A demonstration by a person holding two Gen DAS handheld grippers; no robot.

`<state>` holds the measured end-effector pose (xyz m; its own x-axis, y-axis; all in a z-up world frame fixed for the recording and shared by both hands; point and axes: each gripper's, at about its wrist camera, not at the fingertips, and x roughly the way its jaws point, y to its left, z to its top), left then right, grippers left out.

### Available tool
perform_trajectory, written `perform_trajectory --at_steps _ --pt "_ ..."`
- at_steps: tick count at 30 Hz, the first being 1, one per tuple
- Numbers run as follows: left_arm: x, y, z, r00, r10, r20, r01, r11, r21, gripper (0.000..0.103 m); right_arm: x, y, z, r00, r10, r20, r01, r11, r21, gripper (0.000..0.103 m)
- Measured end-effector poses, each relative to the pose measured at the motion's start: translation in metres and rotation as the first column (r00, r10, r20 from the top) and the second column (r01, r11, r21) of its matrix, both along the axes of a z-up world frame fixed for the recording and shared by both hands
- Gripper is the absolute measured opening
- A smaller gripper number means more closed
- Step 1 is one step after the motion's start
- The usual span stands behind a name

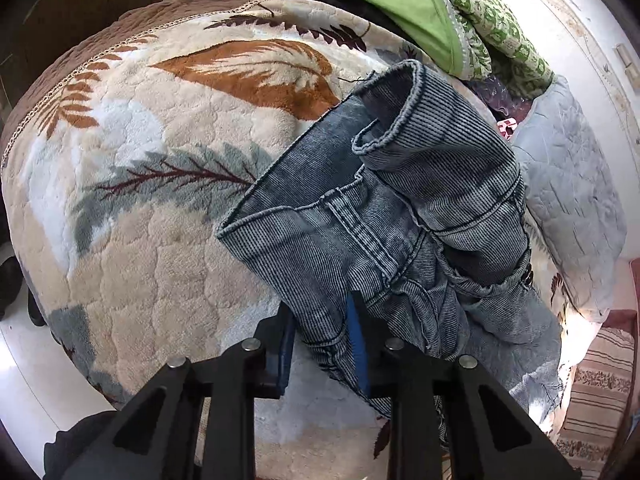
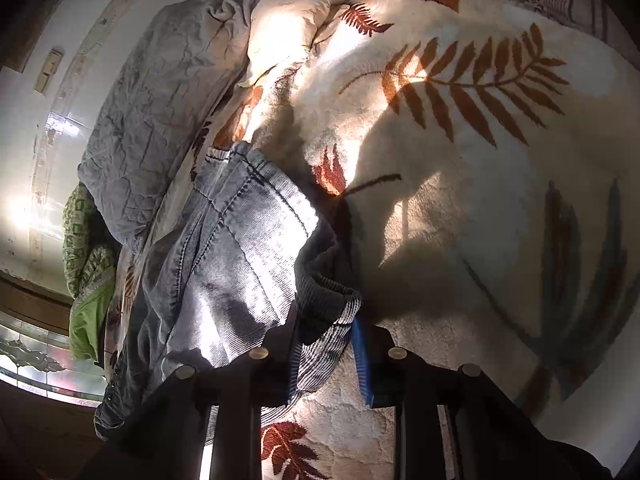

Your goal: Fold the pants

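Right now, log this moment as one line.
left tongs: shut on jeans | right tongs: shut on jeans | surface: leaf-print blanket | fold: unfinished

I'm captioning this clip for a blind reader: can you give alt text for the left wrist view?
The left gripper, with blue-padded fingers, is shut on a fold of grey-blue jeans crumpled on a fleece blanket with a leaf print. Green cloth and a grey quilt lie beyond the jeans.
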<state>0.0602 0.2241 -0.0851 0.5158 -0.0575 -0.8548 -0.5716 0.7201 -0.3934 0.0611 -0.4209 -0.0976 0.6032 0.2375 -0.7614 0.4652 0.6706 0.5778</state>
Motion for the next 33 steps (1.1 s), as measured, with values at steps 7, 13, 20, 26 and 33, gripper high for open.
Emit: perform_trajectory --at_steps 7,13,20,26,33 --pt "-0.005 -0.007 0.039 0.992 0.036 0.119 -0.046 0.996 0.076 0.014 -0.003 0.007 0.025 1.000 0.025 0.013 -0.024 0.997 -0.080 0.019" --pt "-0.032 -0.014 0.053 0.985 0.035 0.168 -0.050 0.995 0.086 0.014 -0.028 0.002 0.058 0.997 0.040 0.061 -0.031 0.989 -0.144 0.018" --pt "-0.040 -0.004 0.008 0.999 0.052 -0.007 -0.052 0.999 0.011 0.024 -0.019 -0.006 0.007 0.986 0.036 -0.163 -0.047 0.997 -0.067 0.028" --pt "-0.055 -0.014 0.059 0.991 0.089 0.098 -0.105 0.981 0.164 0.066 -0.042 -0.023 0.050 0.992 -0.115 -0.046 0.106 0.980 -0.170 0.058" --pt "-0.024 -0.051 0.081 0.984 -0.073 0.164 0.020 0.952 0.306 0.078 -0.009 0.028 0.070 0.990 0.108 0.090 -0.091 0.980 -0.175 0.058"
